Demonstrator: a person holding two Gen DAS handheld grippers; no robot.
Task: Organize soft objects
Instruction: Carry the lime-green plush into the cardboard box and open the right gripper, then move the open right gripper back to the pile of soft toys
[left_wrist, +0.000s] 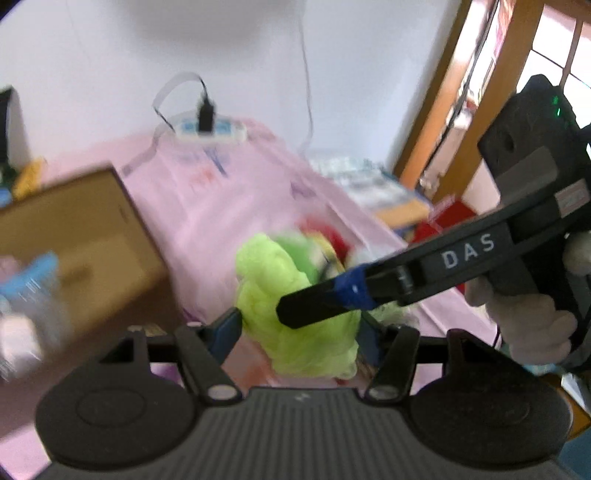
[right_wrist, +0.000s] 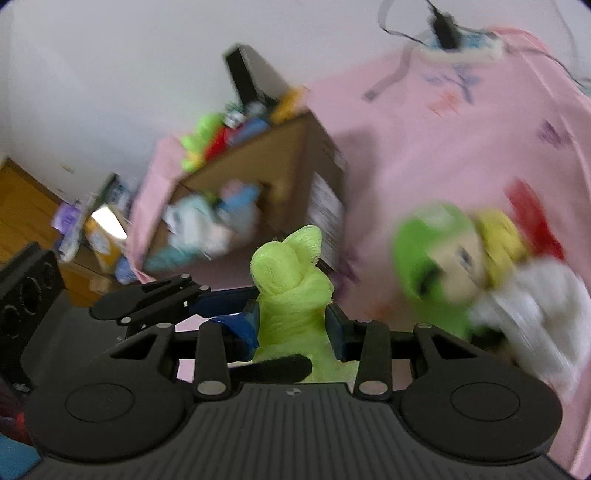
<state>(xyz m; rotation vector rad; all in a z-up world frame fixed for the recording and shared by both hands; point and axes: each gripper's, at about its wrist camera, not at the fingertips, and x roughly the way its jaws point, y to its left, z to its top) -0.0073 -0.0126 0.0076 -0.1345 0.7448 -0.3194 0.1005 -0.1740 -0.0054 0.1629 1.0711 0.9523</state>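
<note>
Lime-green, fuzzy and loosely knitted, the bundled soft cloth toy (right_wrist: 291, 291) looks light and limp; I judge it will sag and fold wherever it is unsupported, will not slip much because the weave is coarse, and cannot break. The best place to take hold seems to be its thick middle, where the fabric bunches, rather than the thin upper flaps, which would likely pull out of a pinch.

Both tools have it at once. The right tool (right_wrist: 293, 325) is pinching the bundle at its waist, its blue-taped fingers (right_wrist: 247, 325) pressed into either side so the cloth bulges above them. The left tool (left_wrist: 295, 328) also closes on the same green bundle (left_wrist: 291, 295) from below, its fingers touching the cloth on both sides. In the left wrist view one finger of the right tool (left_wrist: 332, 299) crosses in front of the bundle.

The bundle is held up in the air above the pink patterned bed cover (left_wrist: 229, 192), not resting on it. An open brown cardboard box (right_wrist: 280, 170) holding other soft things stands near, to the left. Just beside the bundle, on the right, lies a plush doll with a green cap (right_wrist: 443, 258), blurred, with yellow, red and white soft toys behind it.
</note>
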